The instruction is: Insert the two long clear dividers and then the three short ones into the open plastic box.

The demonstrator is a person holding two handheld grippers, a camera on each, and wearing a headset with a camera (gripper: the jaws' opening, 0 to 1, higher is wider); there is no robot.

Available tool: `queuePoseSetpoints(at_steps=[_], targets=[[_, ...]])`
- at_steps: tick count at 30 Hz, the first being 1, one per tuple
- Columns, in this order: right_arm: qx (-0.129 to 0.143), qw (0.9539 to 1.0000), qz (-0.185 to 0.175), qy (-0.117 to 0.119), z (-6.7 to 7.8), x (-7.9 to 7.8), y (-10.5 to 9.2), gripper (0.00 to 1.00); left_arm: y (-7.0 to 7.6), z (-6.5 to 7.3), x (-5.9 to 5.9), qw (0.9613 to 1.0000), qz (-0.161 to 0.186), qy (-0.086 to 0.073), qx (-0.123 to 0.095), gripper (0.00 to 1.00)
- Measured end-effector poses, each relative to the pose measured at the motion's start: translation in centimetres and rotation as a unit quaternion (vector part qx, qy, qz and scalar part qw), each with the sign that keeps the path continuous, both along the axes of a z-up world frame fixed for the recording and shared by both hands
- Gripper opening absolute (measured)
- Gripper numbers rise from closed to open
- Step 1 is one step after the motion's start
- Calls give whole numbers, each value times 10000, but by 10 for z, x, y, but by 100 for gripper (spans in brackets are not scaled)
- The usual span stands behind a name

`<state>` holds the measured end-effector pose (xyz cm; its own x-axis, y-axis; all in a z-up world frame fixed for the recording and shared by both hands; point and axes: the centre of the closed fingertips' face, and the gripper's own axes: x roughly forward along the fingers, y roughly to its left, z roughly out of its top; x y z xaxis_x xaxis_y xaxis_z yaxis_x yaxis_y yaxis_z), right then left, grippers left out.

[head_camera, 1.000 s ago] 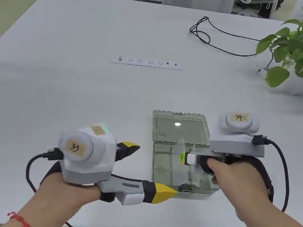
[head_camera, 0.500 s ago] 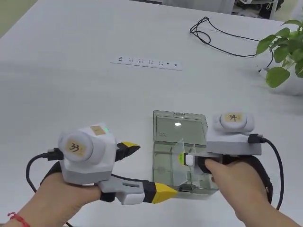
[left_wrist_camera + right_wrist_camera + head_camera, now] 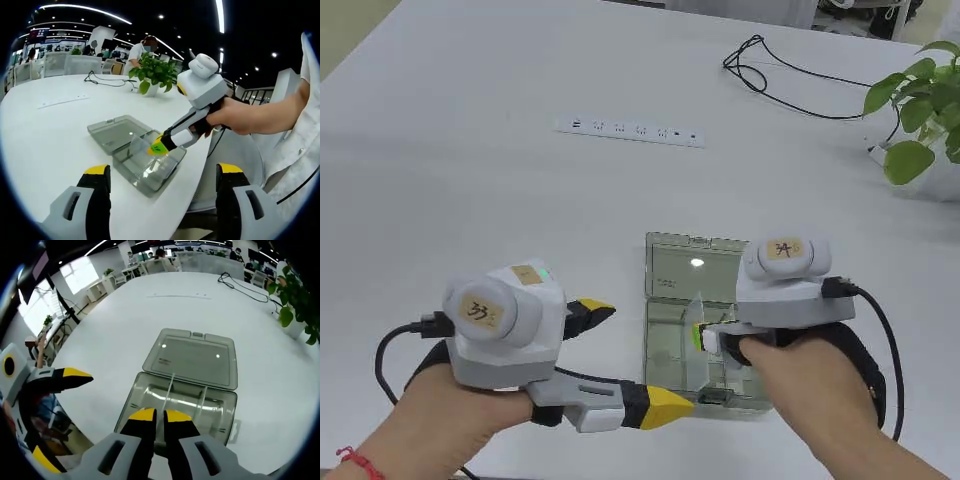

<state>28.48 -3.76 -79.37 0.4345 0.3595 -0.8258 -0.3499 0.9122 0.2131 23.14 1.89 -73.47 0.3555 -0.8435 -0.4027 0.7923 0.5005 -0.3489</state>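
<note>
Well, the white table (image 3: 470, 150) spreads wide across the head view, with a leafy plant (image 3: 920, 110) at its far right edge, a looped black cable (image 3: 790, 75) beside it and a white power strip (image 3: 630, 130) lying flat further in. Nearer the person sits the plastic box (image 3: 660, 345), open, its lid (image 3: 700, 265) folded back flat on the table behind the tray. To the left of the box hangs the left gripper (image 3: 635, 357), jaws spread wide and holding nothing, with the yellow tips framing the box from the side in its own view (image 3: 163, 172). Over on the other side the right gripper (image 3: 705, 335) reaches in above the tray, its jaws pinched almost together (image 3: 160, 417) on a clear divider (image 3: 695, 318). That divider (image 3: 137, 147) stands on edge, tilted, down inside the tray, running front to back towards the lid.
</note>
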Motion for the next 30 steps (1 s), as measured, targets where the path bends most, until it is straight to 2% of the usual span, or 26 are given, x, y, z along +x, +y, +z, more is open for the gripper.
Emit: queuePoseSetpoints(at_steps=[7,14,19,30], targets=[[209,9997,43,97,-7,-1,6,8,1,-4,0,10000,-26,-15,64,92],[437,9987,52,248,-14,-1,7,9,3,-8,2,9998,-56,-97,160,98],[502,9982,98,325,-17,-2,8,10,3,-9,4,9996,-87,-166,210,100],[596,9973,146,410,-24,-4,8,10,3,-7,6,9994,-81,-201,261,100]])
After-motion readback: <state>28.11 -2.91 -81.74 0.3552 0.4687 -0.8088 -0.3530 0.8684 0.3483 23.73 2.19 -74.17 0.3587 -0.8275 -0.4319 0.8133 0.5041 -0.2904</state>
